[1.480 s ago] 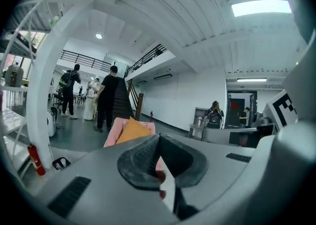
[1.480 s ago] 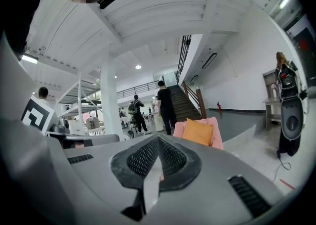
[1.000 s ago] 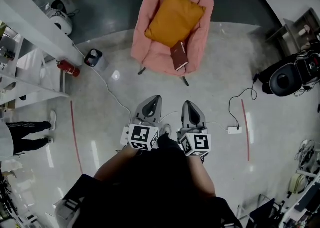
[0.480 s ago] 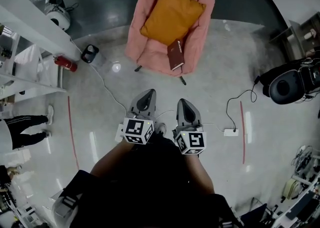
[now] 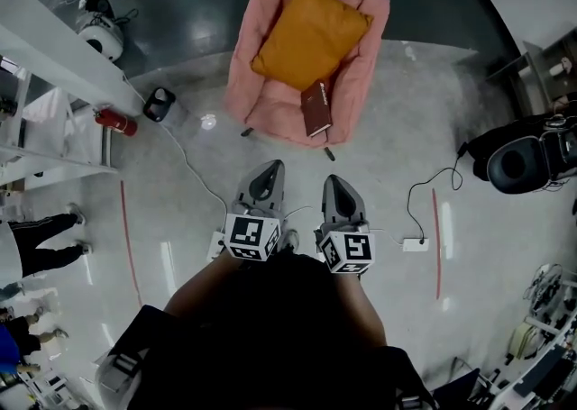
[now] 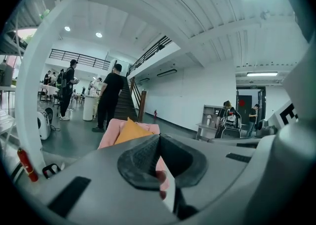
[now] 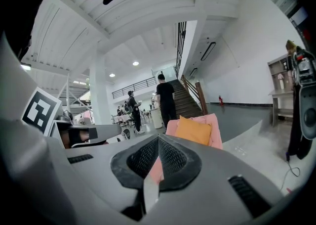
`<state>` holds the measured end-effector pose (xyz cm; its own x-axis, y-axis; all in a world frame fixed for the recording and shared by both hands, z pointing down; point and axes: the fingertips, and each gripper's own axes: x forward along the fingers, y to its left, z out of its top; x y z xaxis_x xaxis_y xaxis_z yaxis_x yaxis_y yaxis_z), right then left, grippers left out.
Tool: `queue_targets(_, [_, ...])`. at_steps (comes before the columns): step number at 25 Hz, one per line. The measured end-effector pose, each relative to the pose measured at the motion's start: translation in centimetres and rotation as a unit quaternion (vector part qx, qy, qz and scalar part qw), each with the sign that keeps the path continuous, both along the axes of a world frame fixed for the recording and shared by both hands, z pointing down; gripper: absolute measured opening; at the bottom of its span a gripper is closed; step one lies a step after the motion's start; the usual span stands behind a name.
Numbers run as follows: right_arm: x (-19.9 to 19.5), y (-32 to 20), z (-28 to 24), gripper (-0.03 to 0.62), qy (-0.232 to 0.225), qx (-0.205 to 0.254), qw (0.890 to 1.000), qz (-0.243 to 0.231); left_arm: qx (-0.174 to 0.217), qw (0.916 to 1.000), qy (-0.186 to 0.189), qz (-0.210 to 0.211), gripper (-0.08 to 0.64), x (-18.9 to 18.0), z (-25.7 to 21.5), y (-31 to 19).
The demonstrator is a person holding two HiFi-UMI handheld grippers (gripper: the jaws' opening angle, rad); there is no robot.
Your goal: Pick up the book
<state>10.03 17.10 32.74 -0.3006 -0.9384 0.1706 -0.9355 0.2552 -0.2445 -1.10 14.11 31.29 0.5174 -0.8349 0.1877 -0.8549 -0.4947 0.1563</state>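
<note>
Where the seat of the pink armchair (image 5: 255, 52) reaches its front edge, a single dark red book (image 5: 315, 109) lies flat, on the right half of the seat as the head view shows it. Its long axis runs from the chair's back toward the person, with the near end turned slightly right. The far short end touches the lower corner of the one orange cushion (image 5: 311, 31), which leans against the backrest. There is one book, one cushion and one armchair.

On the pale floor below the chair, well apart from the book, two tongs point side by side at the seat. The left gripper (image 5: 270, 168) is clenched, its pads meeting at the tips with nothing between them, as its own view shows (image 6: 159, 137). The right gripper (image 5: 333, 180) is clenched and empty too (image 7: 158, 138). Each carries one marker cube (image 5: 253, 239), so two in all.

Both gripper views look past the jaws at the chair (image 6: 109, 129) and the cushion (image 7: 193, 131).

Farther out, two red lines (image 5: 129, 241) mark the floor, one at each side. One white power strip (image 5: 416, 244) lies near the right line, and one red fire extinguisher (image 5: 117, 122) lies at the left
</note>
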Motion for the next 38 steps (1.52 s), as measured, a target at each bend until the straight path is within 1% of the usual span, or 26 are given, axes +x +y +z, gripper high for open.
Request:
queue_targets(5, [-0.1, -3.3, 0.1, 0.002, 0.002, -0.001, 1.0, 0.01, -0.004, 1.0, 0.002, 0.006, 0.008, -0.5, 0.4, -3.4])
queue_targets(9, [-0.6, -6.7, -0.1, 0.002, 0.003, 0.001, 1.0, 0.015, -0.001, 1.0, 0.004, 0.009, 0.008, -1.2, 0.2, -7.1])
queue_targets(13, [-1.1, -9.1, 0.2, 0.002, 0.003, -0.004, 1.0, 0.023, 0.0, 0.9999, 0.006, 0.011, 0.007, -1.7, 0.1, -9.7])
queue_targets(15, [-1.6, -10.4, 0.3, 0.002, 0.005, -0.006, 1.0, 0.025, 0.001, 0.9999, 0.006, 0.014, 0.008, -2.1, 0.0, -11.0])
queue_targets(19, [-3.0, -13.1, 0.4, 0.002, 0.003, -0.012, 1.0, 0.028, -0.008, 0.9998, 0.008, 0.019, 0.008, -3.4, 0.4, -13.9])
queue_targets(23, [-4.1, -15.7, 0.8, 0.002, 0.006, -0.015, 0.999, 0.04, -0.018, 0.9993, 0.015, 0.03, 0.008, -4.5, 1.2, -16.7])
queue_targets(28, [-4.1, -19.0, 0.8, 0.002, 0.011, -0.021, 0.998, 0.061, -0.023, 0.9982, 0.015, 0.054, 0.007, -4.5, 1.6, -19.7])
queue_targets(34, [-4.1, -20.4, 1.3, 0.002, 0.014, -0.027, 0.997, 0.068, -0.034, 0.9973, 0.016, 0.063, 0.006, -4.3, 2.5, -21.2])
queue_targets(38, [-3.2, -21.3, 2.0, 0.002, 0.006, -0.031, 0.997, 0.073, -0.042, 0.9968, 0.013, 0.068, 0.008, -3.4, 3.3, -21.8])
